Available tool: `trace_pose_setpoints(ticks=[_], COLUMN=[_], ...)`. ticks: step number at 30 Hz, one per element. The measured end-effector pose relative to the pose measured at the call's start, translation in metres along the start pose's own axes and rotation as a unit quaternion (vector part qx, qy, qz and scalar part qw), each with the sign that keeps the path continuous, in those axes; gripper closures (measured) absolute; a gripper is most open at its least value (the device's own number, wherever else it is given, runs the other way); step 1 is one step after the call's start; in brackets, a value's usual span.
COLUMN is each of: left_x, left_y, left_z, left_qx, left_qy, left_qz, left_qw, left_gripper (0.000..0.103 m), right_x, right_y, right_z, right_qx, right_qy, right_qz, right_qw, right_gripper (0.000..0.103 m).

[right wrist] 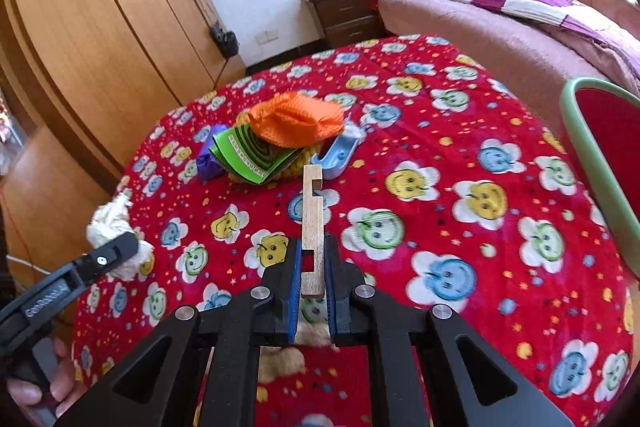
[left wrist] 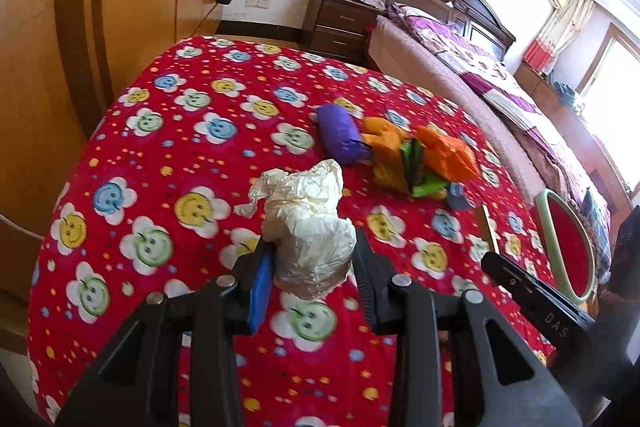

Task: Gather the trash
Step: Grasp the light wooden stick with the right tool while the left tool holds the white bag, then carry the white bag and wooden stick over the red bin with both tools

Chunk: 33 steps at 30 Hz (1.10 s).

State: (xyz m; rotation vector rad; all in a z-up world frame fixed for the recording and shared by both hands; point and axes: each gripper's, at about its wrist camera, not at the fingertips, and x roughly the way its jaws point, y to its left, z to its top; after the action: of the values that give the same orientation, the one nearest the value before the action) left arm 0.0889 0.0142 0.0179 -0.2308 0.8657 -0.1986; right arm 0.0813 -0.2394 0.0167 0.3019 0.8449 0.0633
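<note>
My left gripper (left wrist: 312, 251) is shut on a crumpled cream paper wad (left wrist: 308, 219), held over the red smiley cloth (left wrist: 160, 187); the wad also shows in the right wrist view (right wrist: 112, 227). My right gripper (right wrist: 312, 259) is shut on a notched wooden strip (right wrist: 313, 223) that points forward. Beyond lies a pile: a purple wrapper (left wrist: 340, 135), yellow-orange paper (left wrist: 384, 147), an orange mesh bag (right wrist: 296, 121), a green leaflet (right wrist: 248, 155) and a blue plastic piece (right wrist: 336, 155).
A green-rimmed red basket (right wrist: 592, 155) stands at the table's right edge, seen also in the left wrist view (left wrist: 568, 247). A wooden wardrobe (right wrist: 100, 27) stands left, a nightstand (right wrist: 344, 15) and bed (right wrist: 520, 19) behind.
</note>
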Motion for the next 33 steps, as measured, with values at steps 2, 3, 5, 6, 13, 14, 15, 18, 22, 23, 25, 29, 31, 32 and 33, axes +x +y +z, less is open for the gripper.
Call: trace_pose_setpoints(ticks=[2,3,5,6,13,14,15,18,22,23,25,29,31,32,33], left_x=[-0.002,-0.003,-0.006,-0.007,-0.015,-0.015,-0.016,-0.018,-0.021,-0.022,-0.022,-0.023,-0.022,-0.021,-0.019], left_y=[-0.008,-0.011,-0.019,-0.023,-0.051,-0.054,-0.057,-0.068,-0.084,-0.088,-0.095,-0.107,-0.115,-0.119,-0.125], left_z=[-0.003,-0.004,-0.006,-0.007,-0.011,-0.012,-0.012,-0.014,-0.016,-0.016,-0.015,-0.014,-0.013,-0.012,-0.011], left_qx=[0.006,0.009,0.017,0.021,0.041,0.038,0.036,0.044,0.061,0.063,0.069,0.083,0.089,0.093,0.098], left_qy=[0.001,0.001,0.0,0.0,0.006,0.013,0.018,0.022,0.019,0.019,0.02,0.017,0.016,0.016,0.016], left_qz=[-0.006,-0.008,-0.013,-0.015,-0.048,-0.063,-0.076,-0.09,-0.094,-0.095,-0.1,-0.104,-0.108,-0.111,-0.114], left_qw=[1.0,0.9999,0.9998,0.9997,0.998,0.9972,0.9963,0.9947,0.9936,0.9933,0.9924,0.991,0.99,0.9894,0.9885], left_gripper=[0.065,0.066,0.065,0.066,0.065,0.065,0.065,0.065,0.065,0.066,0.065,0.065,0.065,0.065,0.065], right_x=[-0.01,-0.018,-0.03,-0.037,-0.072,-0.077,-0.083,-0.096,-0.109,-0.112,-0.116,-0.123,-0.127,-0.129,-0.132], right_y=[-0.004,-0.007,-0.011,-0.014,-0.034,-0.038,-0.042,-0.053,-0.066,-0.07,-0.078,-0.093,-0.1,-0.104,-0.107], right_z=[-0.002,-0.004,-0.008,-0.009,-0.014,-0.015,-0.016,-0.017,-0.018,-0.018,-0.019,-0.02,-0.02,-0.02,-0.021], right_qx=[0.005,0.008,0.012,0.013,0.028,0.032,0.034,0.041,0.053,0.056,0.063,0.077,0.083,0.086,0.089], right_qy=[-0.008,-0.015,-0.025,-0.03,-0.066,-0.072,-0.078,-0.094,-0.109,-0.113,-0.12,-0.13,-0.133,-0.136,-0.137], right_qz=[0.006,0.008,0.009,0.01,0.001,-0.001,-0.005,-0.016,-0.024,-0.026,-0.031,-0.037,-0.039,-0.041,-0.043], right_qw=[1.0,1.0,1.0,0.999,0.997,0.997,0.996,0.995,0.992,0.992,0.99,0.988,0.987,0.986,0.986], right_gripper=[0.093,0.093,0.093,0.093,0.093,0.093,0.093,0.093,0.093,0.093,0.093,0.093,0.093,0.093,0.093])
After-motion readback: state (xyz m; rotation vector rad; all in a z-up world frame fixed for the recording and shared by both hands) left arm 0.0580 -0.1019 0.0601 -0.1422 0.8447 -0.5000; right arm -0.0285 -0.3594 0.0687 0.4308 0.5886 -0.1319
